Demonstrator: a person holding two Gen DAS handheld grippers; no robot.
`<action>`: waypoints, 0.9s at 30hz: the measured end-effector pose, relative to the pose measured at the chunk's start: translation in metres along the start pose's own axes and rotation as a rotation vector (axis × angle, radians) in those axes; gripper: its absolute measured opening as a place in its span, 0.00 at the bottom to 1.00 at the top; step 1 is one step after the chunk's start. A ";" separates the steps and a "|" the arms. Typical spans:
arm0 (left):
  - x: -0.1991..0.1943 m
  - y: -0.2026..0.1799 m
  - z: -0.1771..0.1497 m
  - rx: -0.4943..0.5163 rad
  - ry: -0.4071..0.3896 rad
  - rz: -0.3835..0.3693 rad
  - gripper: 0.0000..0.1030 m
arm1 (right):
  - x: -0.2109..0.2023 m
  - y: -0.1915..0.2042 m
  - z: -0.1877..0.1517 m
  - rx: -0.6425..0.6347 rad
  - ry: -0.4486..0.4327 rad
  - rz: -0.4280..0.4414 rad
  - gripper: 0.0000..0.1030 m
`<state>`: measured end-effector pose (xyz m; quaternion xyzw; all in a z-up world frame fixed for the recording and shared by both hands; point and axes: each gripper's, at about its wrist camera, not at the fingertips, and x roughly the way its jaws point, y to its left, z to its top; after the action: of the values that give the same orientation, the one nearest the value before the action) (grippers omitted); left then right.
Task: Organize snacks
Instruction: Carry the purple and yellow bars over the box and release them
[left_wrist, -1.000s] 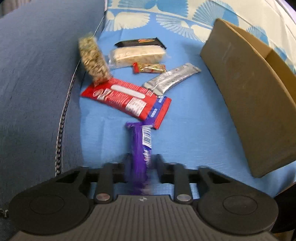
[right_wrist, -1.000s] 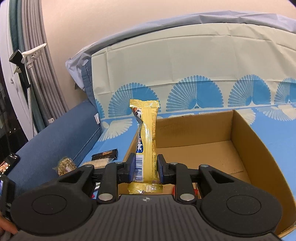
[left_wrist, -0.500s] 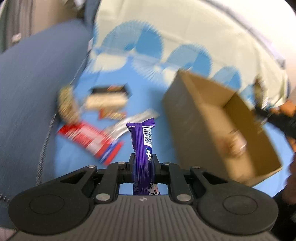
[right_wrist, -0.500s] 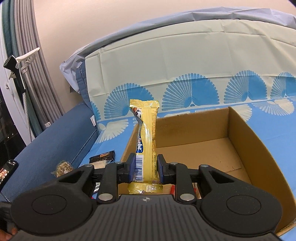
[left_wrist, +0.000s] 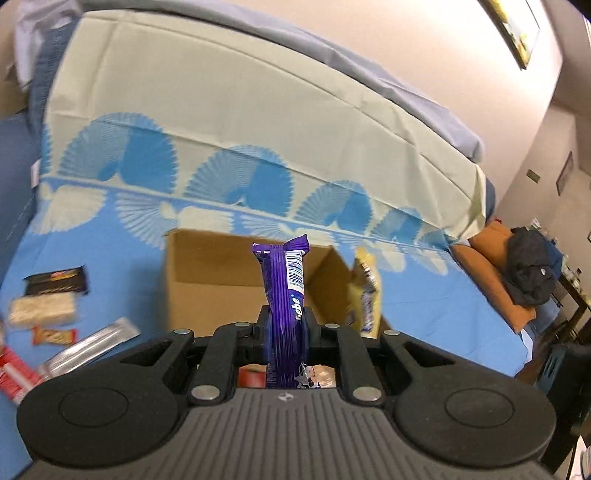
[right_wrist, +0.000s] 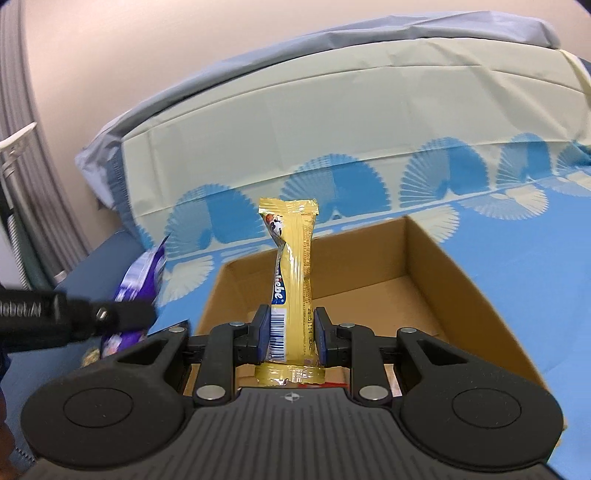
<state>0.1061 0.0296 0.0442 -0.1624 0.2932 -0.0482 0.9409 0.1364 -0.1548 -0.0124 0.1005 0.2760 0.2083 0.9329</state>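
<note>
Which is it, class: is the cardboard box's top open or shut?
Open. The cardboard box shows its bare inner floor and walls from above, with no flaps covering it.

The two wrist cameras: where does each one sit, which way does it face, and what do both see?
Left wrist: on the left tongs, facing the cardboard box and sofa back; they grip a purple bar.
Right wrist: on the right tongs, facing the box from its other side; they grip a yellow bar.
Shared: box, both bars; the right view shows the left tongs.
</note>
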 end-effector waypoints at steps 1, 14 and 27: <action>0.005 -0.006 0.001 0.008 0.001 -0.005 0.15 | 0.000 -0.002 0.000 0.006 -0.002 -0.010 0.25; 0.022 -0.016 0.001 0.021 0.019 -0.030 0.15 | -0.002 -0.022 0.004 0.051 -0.022 -0.055 0.25; 0.021 -0.016 0.010 0.020 0.014 0.010 0.36 | 0.000 -0.021 0.002 0.048 -0.003 -0.043 0.33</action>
<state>0.1288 0.0136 0.0461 -0.1514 0.3002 -0.0476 0.9406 0.1441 -0.1735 -0.0171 0.1171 0.2814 0.1814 0.9350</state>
